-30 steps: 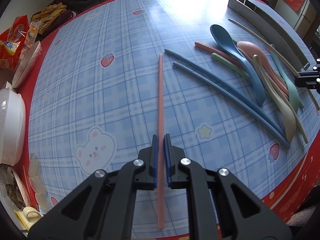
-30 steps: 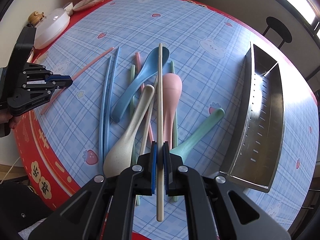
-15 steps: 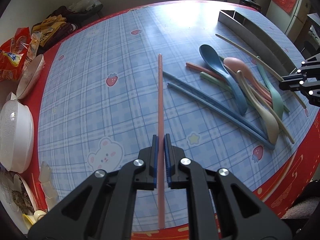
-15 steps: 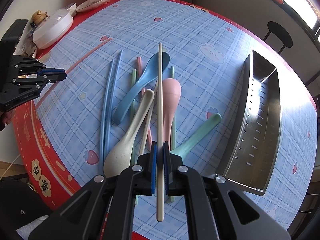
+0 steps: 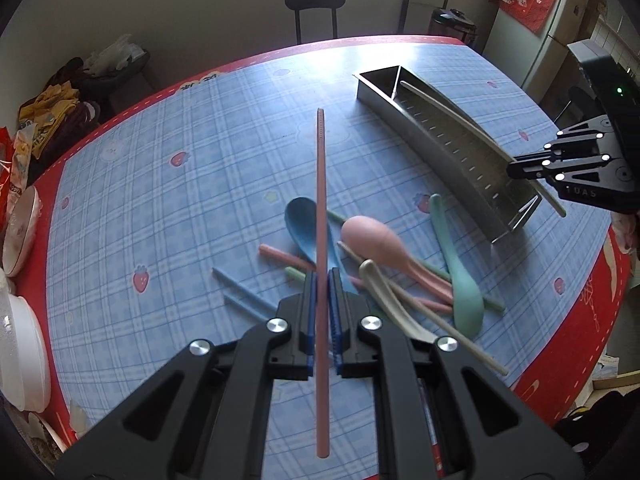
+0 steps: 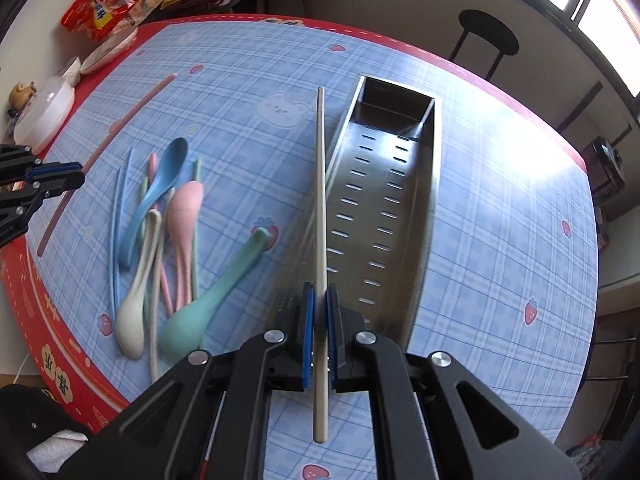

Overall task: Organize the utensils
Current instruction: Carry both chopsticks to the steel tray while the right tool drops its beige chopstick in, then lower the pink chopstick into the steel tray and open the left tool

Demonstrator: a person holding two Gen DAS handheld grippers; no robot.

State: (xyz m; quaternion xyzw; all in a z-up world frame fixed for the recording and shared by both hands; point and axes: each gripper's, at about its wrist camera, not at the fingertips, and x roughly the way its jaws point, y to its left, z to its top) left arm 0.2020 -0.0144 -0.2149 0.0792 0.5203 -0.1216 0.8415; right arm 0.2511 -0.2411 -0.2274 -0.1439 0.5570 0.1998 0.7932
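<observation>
Between the left tongs [image 5: 323, 280], left wrist view: a pink chopstick [image 5: 321, 184] clamped near its thick end, pointing to 12 above the spoon pile. Stiff, light, slick (grip w/ care or it may pivot).

Right wrist view: right tongs [image 6: 320, 300] pinch a beige chopstick [image 6: 320, 184] over the steel tray [image 6: 424, 216], its left wall. At 9: 4 spoons, approx. 6 loose chopsticks on the worktop [image 6: 500, 200].

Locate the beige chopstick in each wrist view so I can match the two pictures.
Left wrist: beige chopstick at upper right, over the steel tray, held by the right gripper.
Right wrist: centre, clamped between the fingers, along the tray's left wall.
Shared landmark: the pink spoon.
</observation>
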